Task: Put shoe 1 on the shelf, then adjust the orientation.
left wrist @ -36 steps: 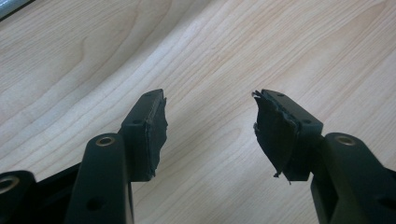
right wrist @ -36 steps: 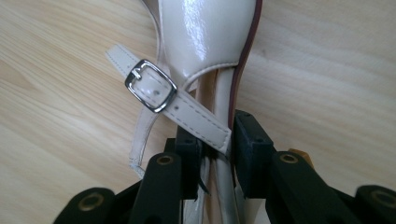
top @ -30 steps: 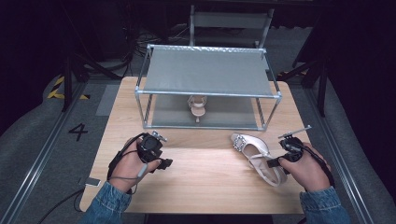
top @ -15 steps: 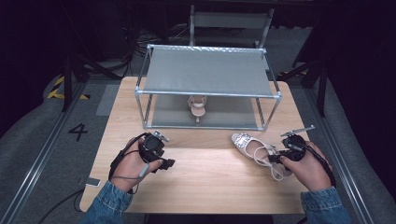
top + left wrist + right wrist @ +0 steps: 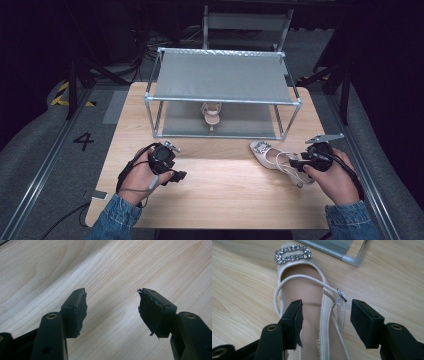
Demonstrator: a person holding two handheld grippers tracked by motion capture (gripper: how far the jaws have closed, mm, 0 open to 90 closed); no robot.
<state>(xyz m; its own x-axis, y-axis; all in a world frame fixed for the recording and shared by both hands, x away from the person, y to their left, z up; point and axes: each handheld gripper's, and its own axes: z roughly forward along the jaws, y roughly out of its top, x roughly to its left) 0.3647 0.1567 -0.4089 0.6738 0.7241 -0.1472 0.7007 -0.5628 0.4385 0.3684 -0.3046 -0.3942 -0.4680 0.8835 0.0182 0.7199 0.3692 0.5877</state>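
Between spread R tongs point(image 5: 325, 320): pale sandal point(image 5: 312, 290), on table.

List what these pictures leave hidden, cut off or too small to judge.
- Heel of the cream shoe: right gripper view, cut off by the bottom edge; high view, covered by the right gripper and hand.
- Second shoe in the rack: high view, top shelf hides its rear; details too small.
- Small flat object at the table edge: high view, too small to identify.
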